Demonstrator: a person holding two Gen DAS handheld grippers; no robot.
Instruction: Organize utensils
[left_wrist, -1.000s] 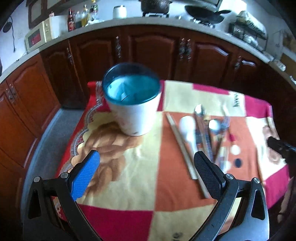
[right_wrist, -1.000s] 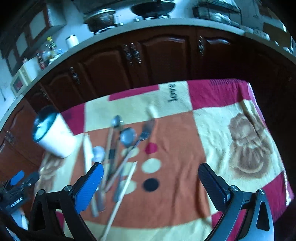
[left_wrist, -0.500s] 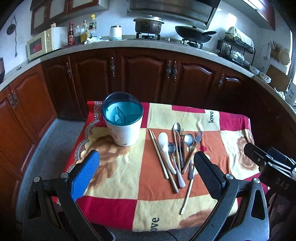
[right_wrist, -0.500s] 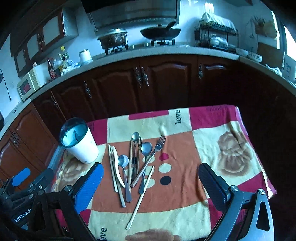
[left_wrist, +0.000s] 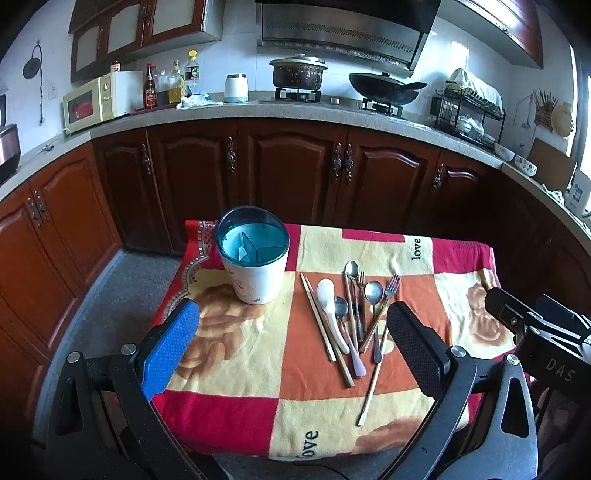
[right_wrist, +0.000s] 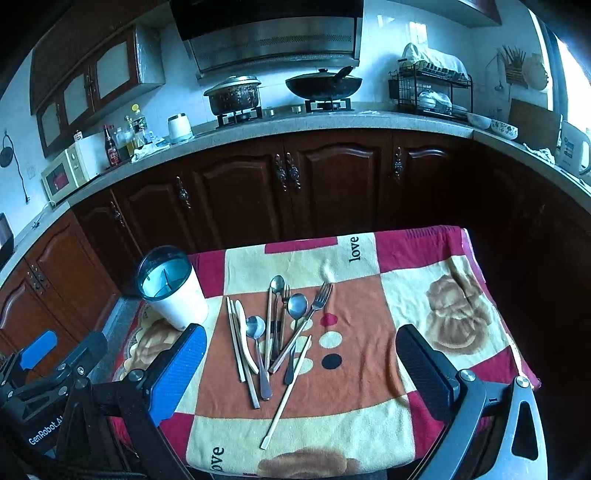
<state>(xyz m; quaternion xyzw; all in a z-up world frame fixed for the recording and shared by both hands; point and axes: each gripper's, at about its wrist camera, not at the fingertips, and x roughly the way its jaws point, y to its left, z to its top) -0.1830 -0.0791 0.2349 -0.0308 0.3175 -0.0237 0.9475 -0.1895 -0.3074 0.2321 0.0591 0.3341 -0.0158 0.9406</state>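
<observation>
A white utensil holder with a blue divided rim (left_wrist: 254, 264) (right_wrist: 170, 293) stands upright at the table's far left. To its right lies a loose bunch of utensils: chopsticks (left_wrist: 320, 325) (right_wrist: 238, 347), a white spoon (left_wrist: 327, 295), metal spoons (right_wrist: 297, 306) and forks (right_wrist: 318, 299). One chopstick (right_wrist: 286, 395) lies apart, nearer the front edge. My left gripper (left_wrist: 291, 350) is open, held back from the table's front left. My right gripper (right_wrist: 301, 373) is open too, hovering before the front edge with nothing between its fingers.
A patchwork cloth (left_wrist: 406, 266) (right_wrist: 436, 295) covers the small table. Dark wooden cabinets (left_wrist: 291, 173) and a counter with a microwave (left_wrist: 96, 101), pot and wok run behind it. Grey floor (left_wrist: 122, 280) shows to the left.
Both grippers have pulled back and up from the table, so the holder and utensils look smaller and farther off. Nothing on the cloth has moved.
</observation>
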